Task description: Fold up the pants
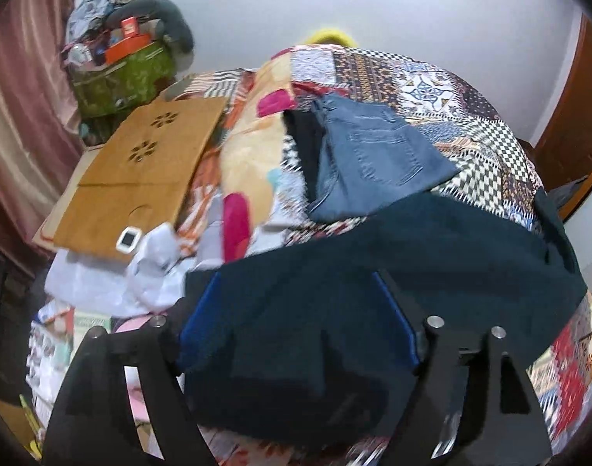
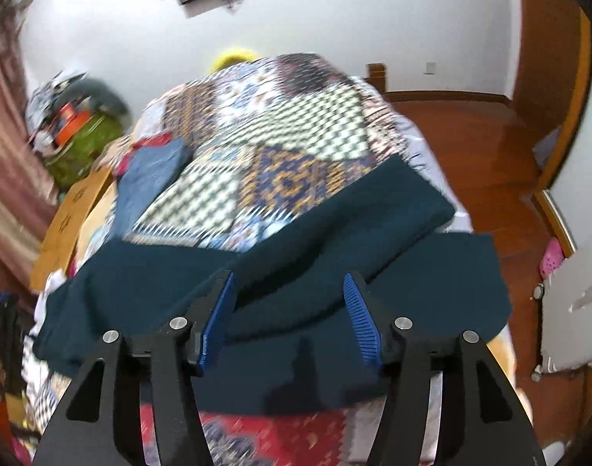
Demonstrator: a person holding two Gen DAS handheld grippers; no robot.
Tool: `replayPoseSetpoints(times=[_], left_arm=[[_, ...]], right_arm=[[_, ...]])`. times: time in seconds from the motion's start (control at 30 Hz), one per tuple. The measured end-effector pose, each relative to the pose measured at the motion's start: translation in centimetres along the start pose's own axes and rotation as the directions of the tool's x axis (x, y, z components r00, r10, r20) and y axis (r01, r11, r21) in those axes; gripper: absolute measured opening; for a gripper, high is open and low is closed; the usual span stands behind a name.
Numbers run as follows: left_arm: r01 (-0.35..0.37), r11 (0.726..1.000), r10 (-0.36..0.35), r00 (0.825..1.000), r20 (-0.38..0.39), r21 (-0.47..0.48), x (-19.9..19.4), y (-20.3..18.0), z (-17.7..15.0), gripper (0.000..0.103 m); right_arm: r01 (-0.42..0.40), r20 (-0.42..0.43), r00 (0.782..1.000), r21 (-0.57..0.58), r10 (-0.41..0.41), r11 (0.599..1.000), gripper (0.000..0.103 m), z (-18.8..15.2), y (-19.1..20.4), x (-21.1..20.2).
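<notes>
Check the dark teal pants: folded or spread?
Folded, at least once: the dark teal pants show one layer lying over another on the bed.

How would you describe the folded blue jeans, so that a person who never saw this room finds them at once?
Start at the bed with the patchwork quilt. Near its middle, beyond the large dark teal pants spread along the near edge, lie the folded blue jeans. They are lighter, faded denim with a stitched back pocket showing, unlike the plain dark pants.

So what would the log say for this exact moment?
task: fold pants | left tongs: open | right tongs: open | dark teal pants: on quilt, unheld | folded jeans: behind
</notes>
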State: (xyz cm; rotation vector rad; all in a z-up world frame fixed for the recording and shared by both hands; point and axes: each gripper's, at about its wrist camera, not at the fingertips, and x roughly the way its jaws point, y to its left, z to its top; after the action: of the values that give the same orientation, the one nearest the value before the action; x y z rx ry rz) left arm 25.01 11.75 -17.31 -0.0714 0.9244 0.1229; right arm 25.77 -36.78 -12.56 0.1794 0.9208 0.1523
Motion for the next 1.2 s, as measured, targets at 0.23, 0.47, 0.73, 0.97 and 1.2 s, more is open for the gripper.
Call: replayPoseSetpoints(times=[0.23, 0.47, 0.73, 0.97, 1.2], left_arm=[[0.020, 0.999, -0.019, 0.999, -0.029, 0.034, 4.4, -3.7, 4.3, 0.080], [0.003, 0.996, 0.004, 0.997, -0.074, 0.093, 9.0, -6.7, 6.1, 0.080], [-0.008, 0.986, 0.029, 0.992, -0.124, 0.167, 13.4, -8.9, 5.9, 0.080], [-0.013, 0.981, 0.041, 0.989, -0.144, 0.192, 14.5, -10.0, 5.2, 0.080], [0.005, 0.978, 0.024, 0.990, -0.136, 0.208, 12.4, -11.3, 4.9, 0.080]], right_arm=[[0.064, -0.027, 0.998, 0.047, -0.063, 0.997, 0.054, 4.9, -3.6, 4.9], [0.078, -0.095, 0.993, 0.131, -0.066, 0.988, 0.054, 9.0, -7.0, 12.8], [0.194, -0.186, 0.970, 0.212, -0.155, 0.958, 0.054, 11.1, -10.7, 20.6], [0.256, -0.240, 0.949, 0.214, -0.204, 0.943, 0.022, 10.3, -11.5, 23.1], [0.231, -0.196, 0.963, 0.244, -0.186, 0.942, 0.008, 9.6, -12.9, 20.0]])
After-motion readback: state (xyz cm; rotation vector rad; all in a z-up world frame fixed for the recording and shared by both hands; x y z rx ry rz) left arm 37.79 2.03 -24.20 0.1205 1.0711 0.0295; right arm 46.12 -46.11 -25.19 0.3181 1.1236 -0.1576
